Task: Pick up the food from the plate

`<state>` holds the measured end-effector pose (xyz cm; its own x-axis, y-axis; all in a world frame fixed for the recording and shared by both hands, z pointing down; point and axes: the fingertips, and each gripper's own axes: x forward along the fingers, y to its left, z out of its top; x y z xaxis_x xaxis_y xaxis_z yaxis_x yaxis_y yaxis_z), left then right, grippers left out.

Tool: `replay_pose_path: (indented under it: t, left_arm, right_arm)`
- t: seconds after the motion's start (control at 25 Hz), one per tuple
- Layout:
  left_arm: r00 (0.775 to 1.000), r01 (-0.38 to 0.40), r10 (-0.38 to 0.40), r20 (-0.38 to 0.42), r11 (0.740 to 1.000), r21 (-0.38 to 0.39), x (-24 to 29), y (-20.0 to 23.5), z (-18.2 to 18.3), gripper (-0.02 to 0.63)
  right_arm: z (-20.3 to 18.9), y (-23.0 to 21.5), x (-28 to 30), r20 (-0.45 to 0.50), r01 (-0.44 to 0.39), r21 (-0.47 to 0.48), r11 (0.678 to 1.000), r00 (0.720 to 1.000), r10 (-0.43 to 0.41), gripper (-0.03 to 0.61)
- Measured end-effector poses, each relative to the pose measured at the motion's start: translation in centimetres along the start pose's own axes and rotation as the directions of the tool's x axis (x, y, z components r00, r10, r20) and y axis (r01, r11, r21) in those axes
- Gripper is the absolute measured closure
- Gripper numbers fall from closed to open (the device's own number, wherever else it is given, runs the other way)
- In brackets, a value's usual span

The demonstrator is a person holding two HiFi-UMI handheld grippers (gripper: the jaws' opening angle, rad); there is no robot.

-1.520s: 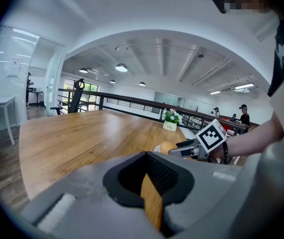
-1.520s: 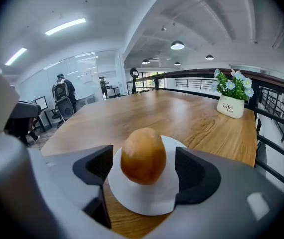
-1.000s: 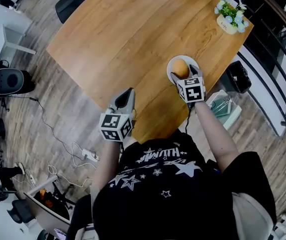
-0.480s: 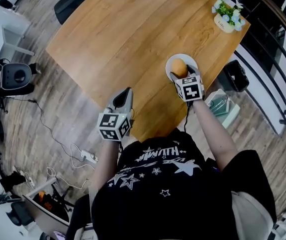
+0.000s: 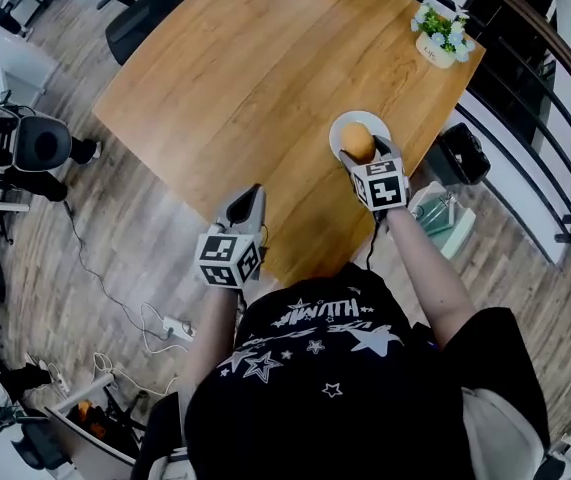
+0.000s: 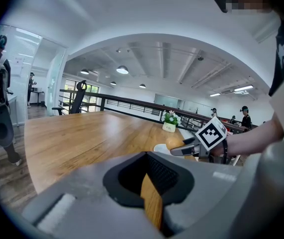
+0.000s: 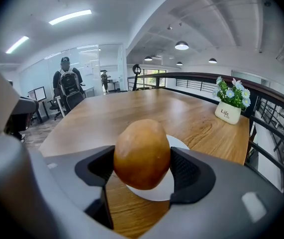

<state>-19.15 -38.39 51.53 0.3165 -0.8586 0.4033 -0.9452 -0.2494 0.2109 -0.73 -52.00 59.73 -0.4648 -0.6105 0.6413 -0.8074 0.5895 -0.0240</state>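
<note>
A round brown piece of food (image 5: 357,140) sits between the pads of my right gripper (image 5: 362,152), over the small white plate (image 5: 338,126) near the table's right edge. In the right gripper view both pads press against the sides of the food (image 7: 142,153), with the plate (image 7: 178,142) showing beneath it. My left gripper (image 5: 250,198) hovers at the table's near edge, well left of the plate, with its jaws together and nothing in them. From the left gripper view, the right gripper (image 6: 185,147) and plate (image 6: 160,148) lie ahead to the right.
A white pot of flowers (image 5: 433,40) stands at the table's far right corner. The wooden table (image 5: 265,78) stretches wide to the left. A black bin (image 5: 462,154) and railing are right of the table; an office chair (image 5: 140,16) stands at its far left.
My right gripper's jaws have come in against the food on the plate. The left gripper has stayed in place by the near edge.
</note>
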Motion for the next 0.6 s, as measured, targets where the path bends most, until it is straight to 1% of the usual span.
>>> replay_pose_path:
  t: [0.32,0.6]
  left_arm:
    - [0.998,0.062,-0.062,0.003,0.998,0.022,-1.7,-0.7,-0.6,0.612]
    - [0.994,0.107,-0.107,0.011,0.994,0.023,-4.1,-1.6,-2.0,0.612]
  right_arm:
    - [-0.4,1.5,-3.1,0.034,0.024,0.003,1.0,0.999,-0.024,0.239]
    - [-1.4,3.2,-6.4,0.083,0.056,0.046,0.997,0.995,-0.06,0.239]
